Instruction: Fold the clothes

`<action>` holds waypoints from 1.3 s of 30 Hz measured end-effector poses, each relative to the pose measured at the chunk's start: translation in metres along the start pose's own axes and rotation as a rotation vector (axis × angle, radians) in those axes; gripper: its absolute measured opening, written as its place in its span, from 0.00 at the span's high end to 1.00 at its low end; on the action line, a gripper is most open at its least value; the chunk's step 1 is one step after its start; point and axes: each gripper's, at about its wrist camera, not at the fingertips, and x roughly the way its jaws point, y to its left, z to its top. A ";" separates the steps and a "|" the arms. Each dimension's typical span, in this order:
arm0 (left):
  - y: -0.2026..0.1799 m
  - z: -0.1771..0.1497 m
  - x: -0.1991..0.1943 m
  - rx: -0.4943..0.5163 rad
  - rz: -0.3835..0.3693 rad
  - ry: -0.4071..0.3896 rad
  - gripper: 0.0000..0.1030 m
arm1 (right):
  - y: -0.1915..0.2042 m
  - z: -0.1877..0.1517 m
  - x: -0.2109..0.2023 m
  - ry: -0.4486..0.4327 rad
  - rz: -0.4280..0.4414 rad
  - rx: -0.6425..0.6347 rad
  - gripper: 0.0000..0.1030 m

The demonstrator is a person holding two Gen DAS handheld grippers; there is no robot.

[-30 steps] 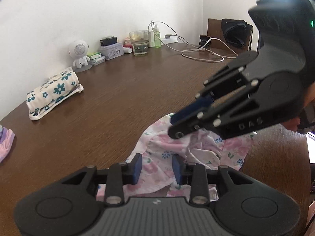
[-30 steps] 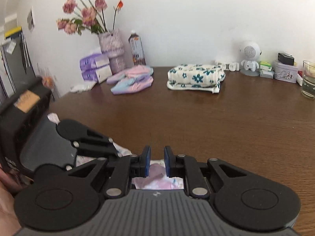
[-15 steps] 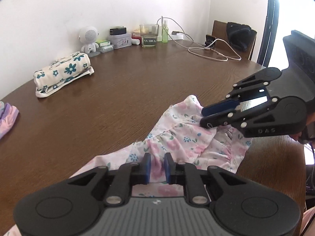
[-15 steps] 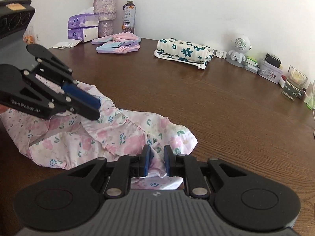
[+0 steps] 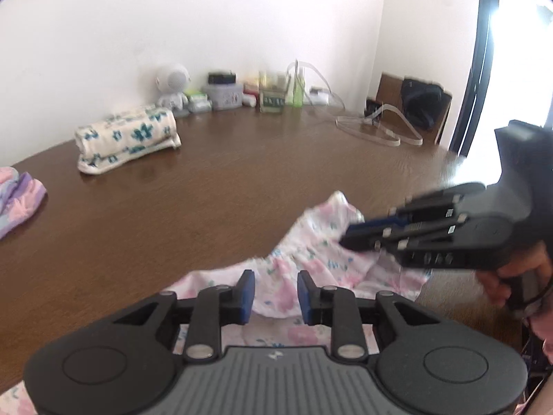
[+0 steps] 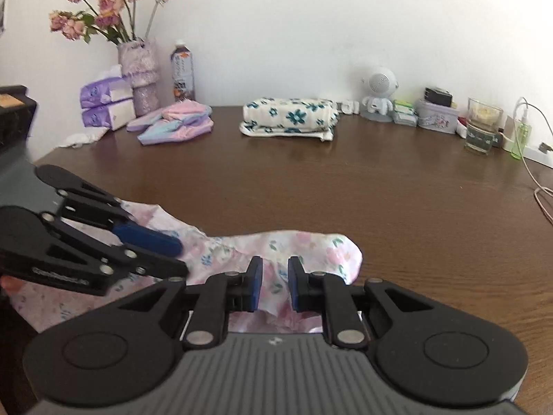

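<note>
A pink floral garment [image 5: 311, 242] [image 6: 311, 245] lies rumpled near the front edge of the brown table [image 5: 207, 190]. My left gripper [image 5: 275, 276] hovers over its left part, jaws opening, cloth visible below the gap and the pads not pressing on it. From the right wrist view it [image 6: 179, 256] reaches in from the left over the cloth. My right gripper [image 6: 275, 266] is shut on a raised fold at the garment's right end. In the left wrist view it [image 5: 345, 238] comes in from the right, held by a hand.
At the back lie a folded cream towel with blue flowers [image 6: 288, 117] [image 5: 128, 138] and pink-purple clothes [image 6: 176, 121]. Along the wall stand a flower vase [image 6: 138, 79], a bottle [image 6: 182, 72], tissue packs [image 6: 107, 103], a white robot figure [image 6: 378, 93], a glass [image 6: 482, 128] and cables [image 5: 376, 128].
The left gripper's jaws, nearly together half a second ago, now stand wider apart. The right gripper has come down lower over the garment's right end, keeping its fold. The garment lies more stretched out.
</note>
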 end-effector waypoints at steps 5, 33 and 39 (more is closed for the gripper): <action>0.011 0.005 -0.003 -0.021 0.031 -0.018 0.77 | -0.004 -0.008 0.005 0.021 0.003 0.032 0.86; 0.018 -0.017 0.013 -0.042 0.010 0.010 0.74 | -0.004 -0.011 -0.008 -0.007 -0.045 0.066 0.85; 0.009 -0.013 0.005 -0.012 0.025 -0.014 0.71 | -0.023 -0.012 -0.044 -0.069 -0.050 0.187 0.70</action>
